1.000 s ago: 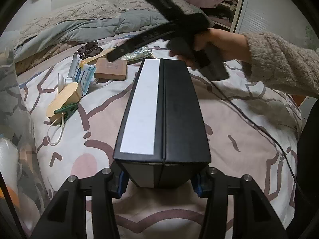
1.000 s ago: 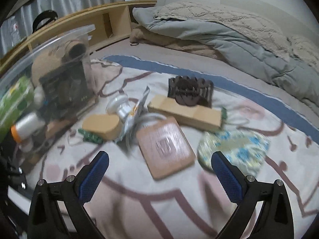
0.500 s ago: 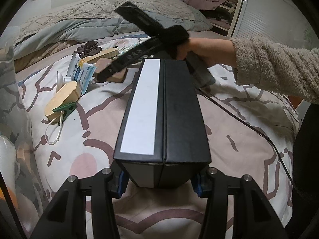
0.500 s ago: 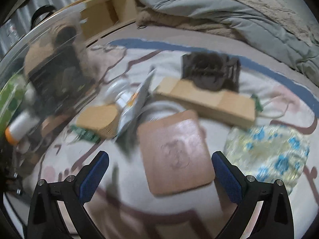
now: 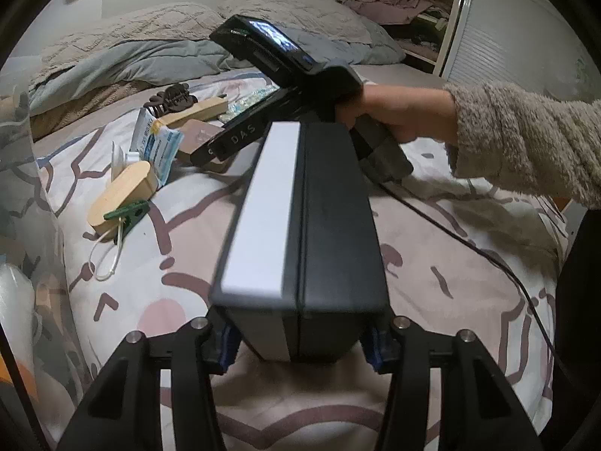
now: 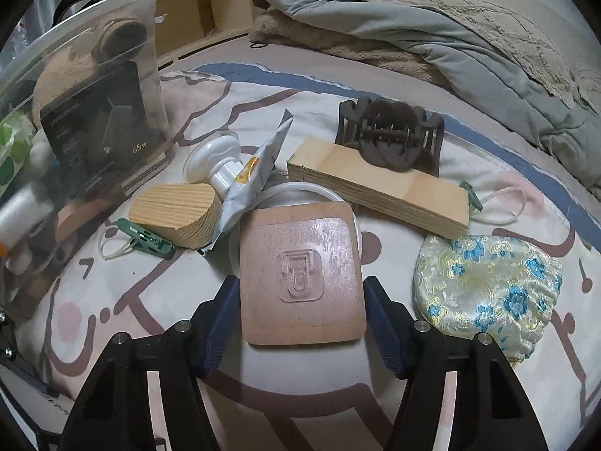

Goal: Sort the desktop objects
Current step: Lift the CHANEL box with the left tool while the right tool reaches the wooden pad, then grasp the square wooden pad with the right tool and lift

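Observation:
A long black box with a white stripe [image 5: 323, 206] lies on the patterned bedsheet between the pads of my left gripper [image 5: 300, 345]. Those jaws are opening and stand just off the box's sides. In the right wrist view a brown square board with a clear stick-on hook [image 6: 300, 263] lies flat between the blue pads of my right gripper [image 6: 302, 323]. These jaws are closing, and the pads stand close beside the board's near edges. A hand in a fluffy sleeve [image 5: 507, 143] holds the right gripper beyond the box.
Around the board lie a plywood block [image 6: 379, 195] with a dark hair claw [image 6: 390, 135], a rounded wood block [image 6: 176, 210], a green clip [image 6: 150, 238], a white tube [image 6: 255, 180] and a floral pouch [image 6: 488, 289]. A clear bin [image 6: 75, 112] of items stands left. A black cable [image 5: 469, 251] crosses the sheet.
The right gripper came down over the brown board and its jaws narrowed around it. The left jaws widened a little off the black box. The left hand stayed put.

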